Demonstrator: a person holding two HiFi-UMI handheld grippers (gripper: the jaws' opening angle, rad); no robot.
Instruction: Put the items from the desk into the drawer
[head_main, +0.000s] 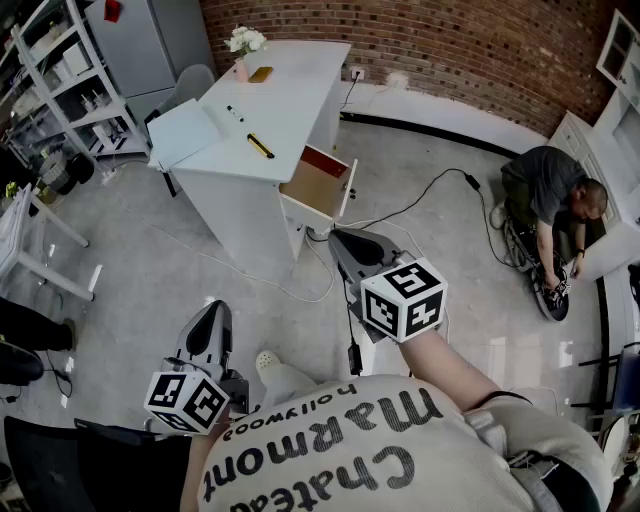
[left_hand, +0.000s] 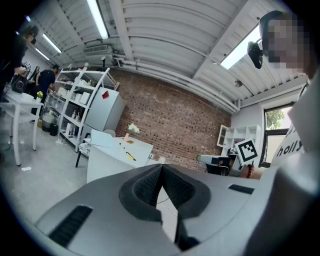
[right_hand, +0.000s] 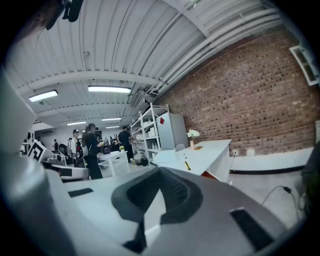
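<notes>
I hold my left gripper (head_main: 214, 306) and right gripper (head_main: 336, 236) with fingers shut and empty because nothing is within reach yet. The tabletop (head_main: 300, 90) sits at eleven o'clock, its drawer (head_main: 312, 188) open.

White desk (head_main: 300, 90) — flower vase (head_main: 244, 48), tan slab (head_main: 260, 74), black marker (head_main: 235, 113), yellow tool (head_main: 260, 146), pale board (head_main: 183, 133).

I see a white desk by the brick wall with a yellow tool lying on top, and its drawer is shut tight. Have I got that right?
Not quite. The drawer is not shut: it is pulled open at the side of the white desk, as the head view shows. The rest holds: the desk is by the brick wall and the yellow tool lies on top.
</notes>
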